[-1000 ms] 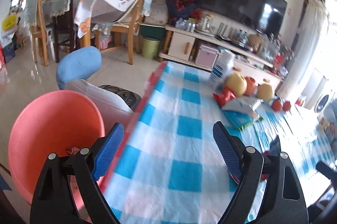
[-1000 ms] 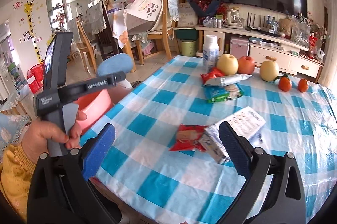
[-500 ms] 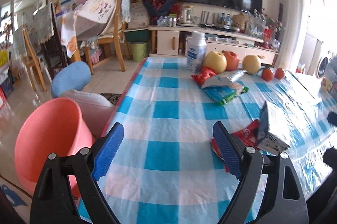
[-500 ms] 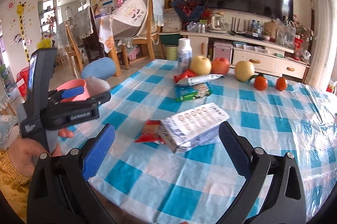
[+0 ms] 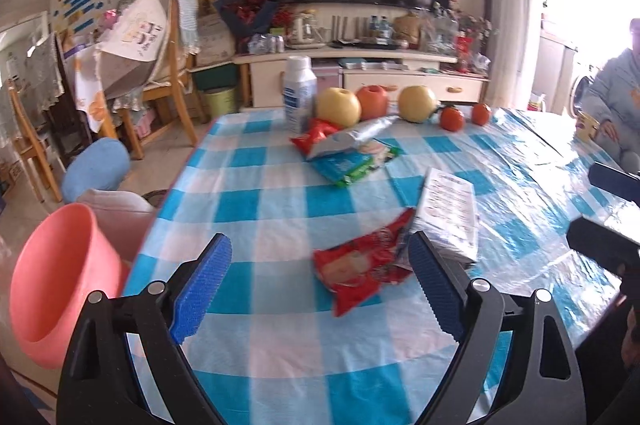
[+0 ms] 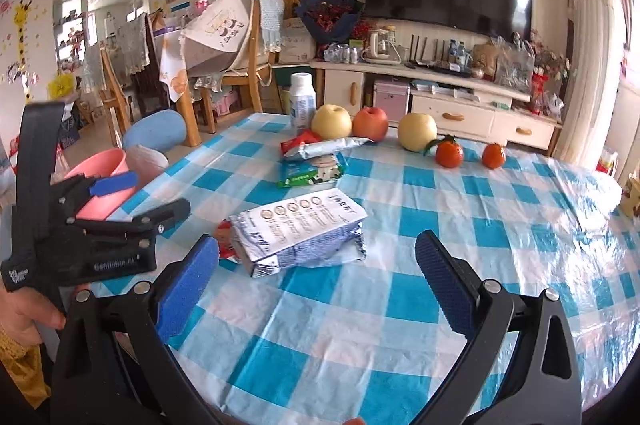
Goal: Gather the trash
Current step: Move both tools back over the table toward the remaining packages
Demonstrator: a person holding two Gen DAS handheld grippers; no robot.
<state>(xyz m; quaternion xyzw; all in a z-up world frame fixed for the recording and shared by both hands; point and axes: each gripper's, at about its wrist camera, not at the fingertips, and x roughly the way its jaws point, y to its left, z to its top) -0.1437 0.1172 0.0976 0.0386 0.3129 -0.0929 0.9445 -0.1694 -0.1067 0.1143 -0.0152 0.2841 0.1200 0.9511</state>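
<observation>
A red snack wrapper (image 5: 364, 265) lies on the blue-checked table, just ahead of my left gripper (image 5: 319, 239). Its jaws are opening wide, with nothing held between the pads. A white and silver carton (image 5: 450, 217) lies flat against the wrapper's right side. My right gripper (image 6: 317, 240) is open and empty, hovering just short of that carton (image 6: 300, 229). The red wrapper (image 6: 224, 239) peeks out from behind the carton's left end. Farther back lie a silver packet (image 5: 352, 139), a green packet (image 5: 352, 165) and another red packet (image 5: 316, 135). A pink bucket (image 5: 60, 281) stands beside the table's left edge.
A white bottle (image 5: 299, 93), apples and pears (image 5: 338, 107) and two tangerines (image 5: 452, 119) line the far side. A blue stool (image 5: 96, 169) and wooden chairs stand on the left. A person (image 5: 612, 85) sits at the right. A hand (image 6: 24, 313) holds the left gripper (image 6: 100, 225).
The left gripper swung right, away from the pink bucket and table edge, and levelled out; the red wrapper and carton now lie ahead of it. The right gripper closed in on the carton.
</observation>
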